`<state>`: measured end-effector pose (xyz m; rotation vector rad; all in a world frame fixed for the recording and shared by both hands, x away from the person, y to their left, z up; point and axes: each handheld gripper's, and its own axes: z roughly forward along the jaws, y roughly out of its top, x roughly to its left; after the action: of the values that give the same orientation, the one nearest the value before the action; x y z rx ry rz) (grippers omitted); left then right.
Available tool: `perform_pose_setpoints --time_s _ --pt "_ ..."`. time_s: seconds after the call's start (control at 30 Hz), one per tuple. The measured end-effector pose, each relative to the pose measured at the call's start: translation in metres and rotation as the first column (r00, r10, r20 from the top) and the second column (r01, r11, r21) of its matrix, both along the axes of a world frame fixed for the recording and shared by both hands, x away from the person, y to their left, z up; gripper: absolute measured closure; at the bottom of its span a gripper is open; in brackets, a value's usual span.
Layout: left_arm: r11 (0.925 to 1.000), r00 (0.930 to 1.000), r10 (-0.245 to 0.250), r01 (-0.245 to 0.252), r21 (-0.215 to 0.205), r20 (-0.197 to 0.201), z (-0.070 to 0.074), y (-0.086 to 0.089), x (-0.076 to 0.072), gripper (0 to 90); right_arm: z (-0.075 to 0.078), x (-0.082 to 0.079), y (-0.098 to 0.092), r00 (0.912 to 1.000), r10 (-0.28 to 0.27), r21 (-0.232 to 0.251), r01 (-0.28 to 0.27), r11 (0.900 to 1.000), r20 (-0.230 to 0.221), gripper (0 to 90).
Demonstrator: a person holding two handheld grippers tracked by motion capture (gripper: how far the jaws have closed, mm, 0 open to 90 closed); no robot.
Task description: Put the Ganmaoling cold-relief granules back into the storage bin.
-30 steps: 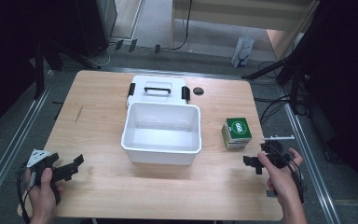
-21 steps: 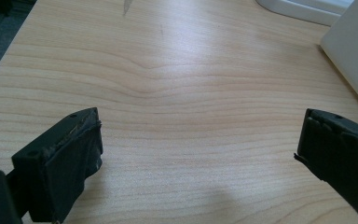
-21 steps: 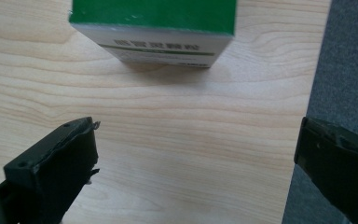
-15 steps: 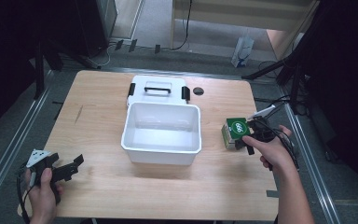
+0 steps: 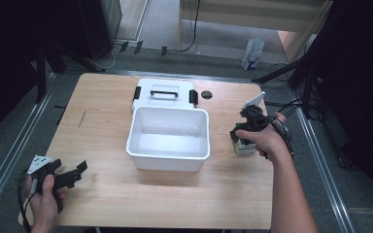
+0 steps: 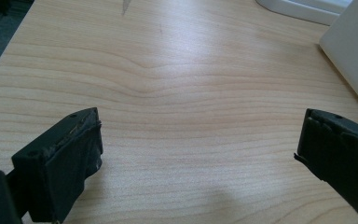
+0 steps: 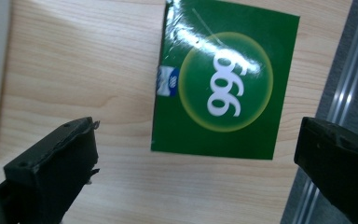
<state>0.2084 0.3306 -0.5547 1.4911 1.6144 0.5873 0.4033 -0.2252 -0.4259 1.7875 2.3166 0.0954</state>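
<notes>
A green box (image 7: 223, 84) marked "999" lies flat on the wooden table (image 5: 102, 111), right of the white bin (image 5: 169, 160). In the high view the same green box (image 5: 243, 144) is mostly covered by a hand. My right gripper (image 7: 196, 172) hovers straight above it, open, jaws wide to either side and apart from it. In the high view my right gripper (image 5: 245, 127) points down over the box. My left gripper (image 5: 75, 172) rests low at the table's front left corner, open, with bare wood between its jaws. In its own view my left gripper (image 6: 198, 158) holds nothing.
The bin's white lid (image 5: 164, 92) with a black handle lies behind the bin. A small black disc (image 5: 206, 94) sits near the far edge. The table's right edge and a metal rail (image 7: 345, 93) run close beside the green box.
My right gripper has swung from the front right of the table up and over the green box, turning to point down at it. The left gripper has stayed put.
</notes>
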Motion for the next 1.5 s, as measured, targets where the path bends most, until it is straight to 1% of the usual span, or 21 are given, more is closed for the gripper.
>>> perform_pose_setpoints --time_s 0.2,0.33,0.47,0.5,0.57,0.67,0.77,0.87,0.93,0.97,1.07,1.17,1.2,1.23,1.27,1.3,1.33,1.4,1.43,1.47,1.5 --pt "1.0 1.0 -0.002 0.002 0.002 0.001 0.0 0.0 0.0 0.6 -0.007 0.015 0.0 0.9997 -0.017 -0.023 0.017 1.0 -0.016 0.0" --pt "1.0 1.0 -0.001 0.001 0.0 0.003 0.0 0.0 0.0 0.6 -0.022 0.028 -0.006 0.9971 -0.065 -0.042 0.063 0.997 -0.04 0.0" --pt "1.0 1.0 -0.001 0.001 0.0 0.003 0.0 0.0 0.0 0.6 -0.031 0.032 -0.008 0.9952 -0.09 -0.016 0.089 0.996 -0.04 0.0" --pt "1.0 1.0 -0.002 0.002 0.0 0.003 0.0 0.0 0.0 0.6 -0.037 0.034 -0.008 0.9922 -0.116 -0.012 0.115 0.993 -0.047 2.0" --pt "1.0 1.0 -0.002 0.002 0.0 0.003 0.0 0.0 0.0 0.6 -0.042 0.034 -0.007 0.9915 -0.118 -0.036 0.116 0.993 -0.054 9.7" --pt "1.0 1.0 -0.002 0.002 0.0 0.003 0.0 0.0 0.0 0.6 -0.043 0.035 -0.008 0.9896 -0.137 -0.021 0.136 0.991 -0.046 13.5" --pt "1.0 1.0 -0.002 0.002 0.0 0.002 0.0 0.0 0.0 0.6 -0.036 0.034 -0.011 0.9921 -0.12 0.017 0.12 0.993 -0.037 16.2" --pt "1.0 1.0 -0.001 0.001 0.001 0.002 0.0 0.0 0.0 0.6 -0.032 0.033 -0.011 0.9941 -0.105 0.021 0.106 0.994 -0.028 16.3" --pt "1.0 1.0 -0.002 0.002 0.002 0.001 0.0 0.0 0.0 0.6 -0.024 0.03 -0.011 0.9969 -0.079 0.027 0.079 0.997 -0.006 16.5" --pt "1.0 1.0 -0.002 0.002 0.002 0.001 0.0 0.0 0.0 0.6 -0.024 0.03 -0.011 0.9969 -0.079 0.027 0.079 0.997 -0.006 16.5" --pt "1.0 1.0 -0.001 0.001 0.003 0.001 0.0 0.0 0.0 0.6 -0.009 0.028 -0.01 0.9995 -0.03 0.042 0.03 0.999 0.007 16.6" --pt "1.0 1.0 0.0 0.0 0.004 0.0 0.0 0.0 0.0 0.6 -0.004 0.027 -0.009 0.9999 -0.003 0.054 0.002 0.999 0.01 16.6" --pt "1.0 1.0 0.0 0.0 0.004 0.001 0.0 0.0 0.0 0.6 0.004 0.024 -0.006 0.999 0.044 0.064 -0.044 0.997 0.013 16.6" --pt "1.0 1.0 0.0 0.0 0.004 0.001 0.0 0.0 0.0 0.6 0.004 0.024 -0.006 0.999 0.044 0.064 -0.044 0.997 0.013 16.6" --pt "1.0 1.0 0.0 0.0 0.005 0.001 0.0 0.0 0.0 0.6 0.007 0.023 -0.004 0.9975 0.068 0.064 -0.069 0.996 0.015 16.6" --pt "1.0 1.0 0.0 0.0 0.005 0.002 0.0 0.0 0.0 0.6 0.011 0.022 -0.001 0.995 0.098 0.06 -0.099 0.993 0.02 16.6" --pt "1.0 1.0 0.0 0.0 0.004 0.001 0.0 0.0 0.0 0.6 0.019 0.019 0.004 0.9862 0.162 0.05 -0.163 0.985 0.036 16.6" --pt "1.0 1.0 0.0 0.0 0.004 0.0 0.0 0.0 0.0 0.6 0.028 0.016 0.009 0.9757 0.214 0.044 -0.216 0.975 0.045 16.6" --pt "1.0 1.0 0.0 0.0 0.004 0.0 0.0 0.0 0.0 0.6 0.028 0.016 0.009 0.9757 0.214 0.044 -0.216 0.975 0.045 16.6" --pt "1.0 1.0 0.0 0.0 0.004 0.002 0.0 0.0 0.0 0.6 0.037 0.013 0.014 0.962 0.267 0.038 -0.269 0.962 0.058 16.6" --pt "1.0 1.0 0.0 0.0 0.003 0.001 0.0 0.0 0.0 0.6 0.042 0.012 0.017 0.9532 0.295 0.03 -0.298 0.954 0.065 16.6"
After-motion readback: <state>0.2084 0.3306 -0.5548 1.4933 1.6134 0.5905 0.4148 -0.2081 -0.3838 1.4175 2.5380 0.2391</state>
